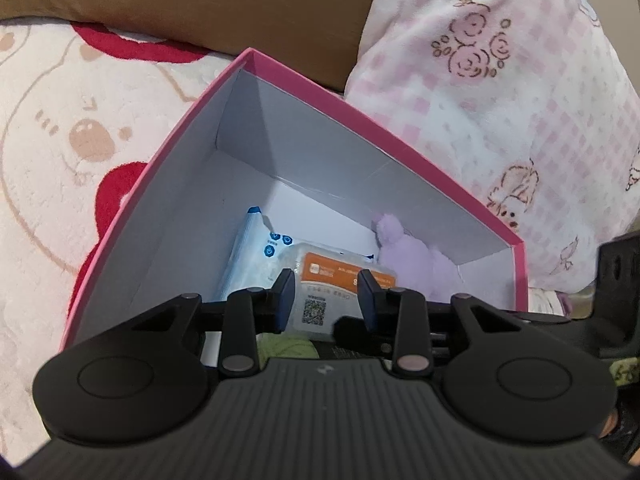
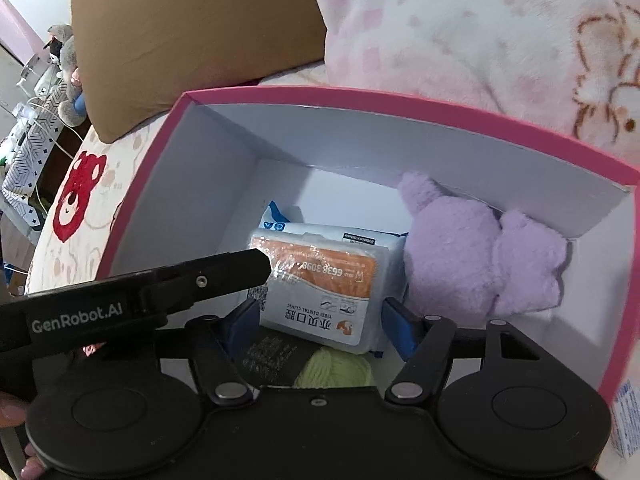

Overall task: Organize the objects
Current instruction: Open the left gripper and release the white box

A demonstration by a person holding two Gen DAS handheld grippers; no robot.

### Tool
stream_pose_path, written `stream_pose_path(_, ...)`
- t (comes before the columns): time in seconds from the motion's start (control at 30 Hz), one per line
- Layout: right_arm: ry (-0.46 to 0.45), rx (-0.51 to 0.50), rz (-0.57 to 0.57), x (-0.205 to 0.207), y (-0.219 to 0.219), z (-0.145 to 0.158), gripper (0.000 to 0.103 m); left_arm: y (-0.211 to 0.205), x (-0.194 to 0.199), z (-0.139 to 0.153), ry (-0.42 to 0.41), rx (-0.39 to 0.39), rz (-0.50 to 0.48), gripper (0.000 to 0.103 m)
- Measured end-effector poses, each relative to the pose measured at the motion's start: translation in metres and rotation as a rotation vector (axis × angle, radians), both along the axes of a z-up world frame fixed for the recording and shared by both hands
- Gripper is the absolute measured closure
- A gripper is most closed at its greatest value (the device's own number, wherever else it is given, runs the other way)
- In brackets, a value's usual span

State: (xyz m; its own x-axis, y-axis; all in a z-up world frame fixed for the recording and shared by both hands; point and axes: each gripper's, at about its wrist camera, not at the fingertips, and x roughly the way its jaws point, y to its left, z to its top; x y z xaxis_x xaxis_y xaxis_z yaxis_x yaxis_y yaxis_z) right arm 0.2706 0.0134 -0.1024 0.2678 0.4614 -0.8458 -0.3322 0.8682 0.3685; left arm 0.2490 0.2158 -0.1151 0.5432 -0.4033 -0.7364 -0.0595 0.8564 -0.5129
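A pink box (image 1: 180, 220) (image 2: 360, 140) with white walls sits open on the bed. Inside it, an orange-labelled tissue packet (image 1: 340, 272) (image 2: 320, 276) rests on a blue-and-white wipes pack (image 1: 248, 256) (image 2: 280, 220). A purple plush toy (image 1: 404, 248) (image 2: 460, 248) lies against the right wall. A green yarn ball (image 1: 284, 348) (image 2: 336, 368) sits nearest me. My left gripper (image 1: 326, 296) hangs over the packet's QR-code end, jaws narrowly apart and empty; one of its fingers (image 2: 224, 272) crosses the right wrist view. My right gripper (image 2: 322, 322) straddles the packet's near end, pads close beside it, without visible squeeze.
A brown pillow (image 1: 200, 0) (image 2: 200, 40) and a pink checked blanket (image 1: 500, 80) press against the box's far sides. The sheet with red bears (image 1: 60, 140) spreads to the left. A cluttered side table (image 2: 36, 120) stands beyond the bed edge. A person's fingertips (image 2: 12, 416) show at lower left.
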Motion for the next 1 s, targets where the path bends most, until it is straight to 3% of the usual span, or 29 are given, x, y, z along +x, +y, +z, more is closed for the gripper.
stream_pose_path(0.17, -0.156, -0.064, 0.058, -0.026, -0.008, 0.028, 0.030, -0.003, -0.009, 0.016, -0.023, 0.094, 0.006, 0.070)
stream_pose_path(0.3, -0.180, -0.054, 0.089, -0.037, -0.014, 0.043, 0.030, -0.008, -0.019, 0.025, -0.026, 0.151, -0.010, 0.070)
stream_pose_path(0.63, -0.345, -0.090, 0.157, -0.083, -0.024, 0.076, 0.031, -0.032, -0.055, 0.065, -0.085, 0.220, -0.054, 0.070)
stream_pose_path(0.83, -0.393, -0.098, 0.193, -0.110, -0.028, 0.093, 0.031, -0.038, -0.074, 0.089, -0.092, 0.255, -0.053, 0.064)
stream_pose_path(1.0, -0.405, -0.134, 0.223, -0.127, -0.031, 0.111, 0.032, -0.050, -0.090, 0.117, -0.116, 0.272, -0.107, 0.057)
